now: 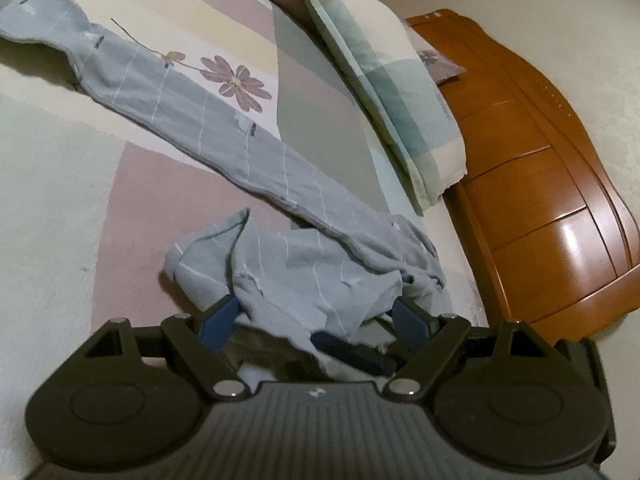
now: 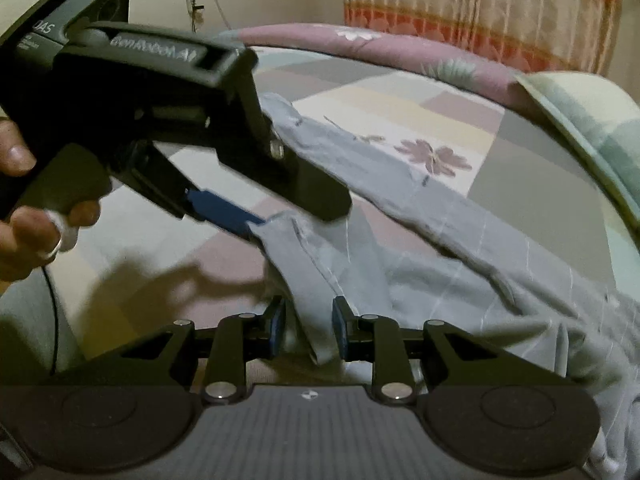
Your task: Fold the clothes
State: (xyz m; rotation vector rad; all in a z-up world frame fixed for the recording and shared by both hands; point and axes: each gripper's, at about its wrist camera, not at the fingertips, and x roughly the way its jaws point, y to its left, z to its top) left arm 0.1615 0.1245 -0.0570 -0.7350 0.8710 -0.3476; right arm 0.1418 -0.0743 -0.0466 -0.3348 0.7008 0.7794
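- Left gripper (image 1: 316,320) fingertips buried under bunched grey garment (image 1: 304,276); only blue pad (image 1: 218,322) bases showing either side, contact with cloth not readable.
- Far end of garment leg, up and left of left gripper, nearly cut by frame edge.
- Headboard (image 1: 536,184), right of left gripper, cropped at lower right by gripper body.
- Pillow (image 1: 384,92) beyond: upper end lost behind bedding.
- Right wrist view: left gripper body blurred, lettering only partly legible; lower blue finger vanishing into cloth.
- Hand (image 2: 28,216) on its handle cut off at left edge.
- Cloth strip between right gripper (image 2: 308,332) pads; touch uncertain.
- Curtain (image 2: 480,12) soft, pattern indistinct.
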